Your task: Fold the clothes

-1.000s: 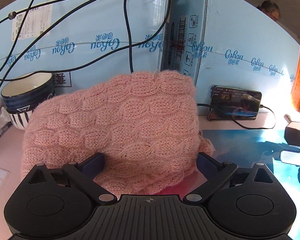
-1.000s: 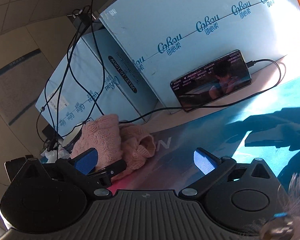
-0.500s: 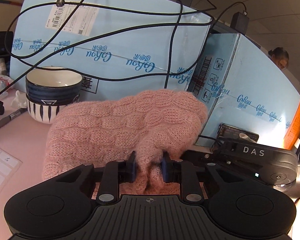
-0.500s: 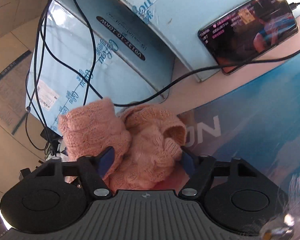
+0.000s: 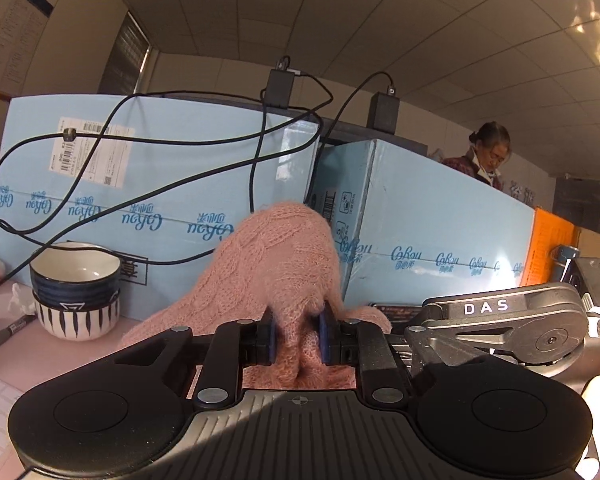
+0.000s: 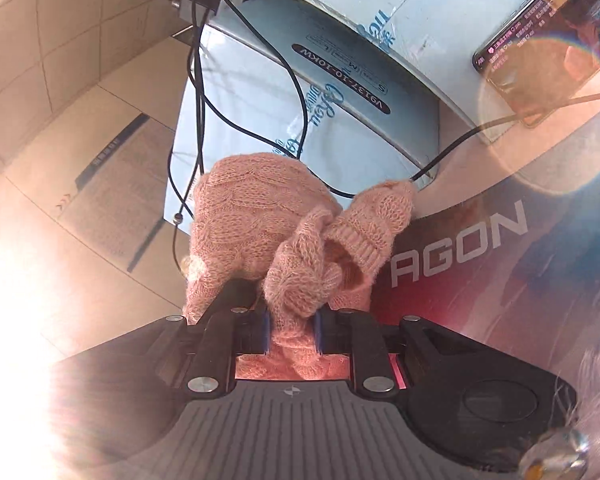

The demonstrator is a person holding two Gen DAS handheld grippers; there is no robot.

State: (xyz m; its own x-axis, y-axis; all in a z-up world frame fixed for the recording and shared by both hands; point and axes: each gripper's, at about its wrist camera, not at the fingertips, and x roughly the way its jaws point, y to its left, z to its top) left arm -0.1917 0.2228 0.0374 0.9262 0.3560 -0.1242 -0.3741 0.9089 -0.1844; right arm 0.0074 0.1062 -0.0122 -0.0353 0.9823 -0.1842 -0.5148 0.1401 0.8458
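Note:
A pink cable-knit sweater (image 5: 276,264) rises as a bunched hump in front of the blue boxes. My left gripper (image 5: 298,338) is shut on a fold of its near edge. In the right wrist view the same sweater (image 6: 256,216) hangs in a lump with a ribbed cuff (image 6: 364,240) sticking out to the right. My right gripper (image 6: 291,334) is shut on another fold of it, just above the printed mat (image 6: 500,264). The body of the right gripper (image 5: 500,320) shows beside the left one, close on its right.
Light blue cartons (image 5: 160,200) with black cables (image 5: 256,160) draped over them wall the back. Stacked bowls (image 5: 76,292) and a marker (image 5: 4,332) sit at the left. A phone (image 6: 548,44) leans on a carton at the right. A person (image 5: 488,160) stands behind the boxes.
Both grippers closed on the sweater, the left first and the right after, and lifted it. The flat-lying knit is now pulled up into a hump.

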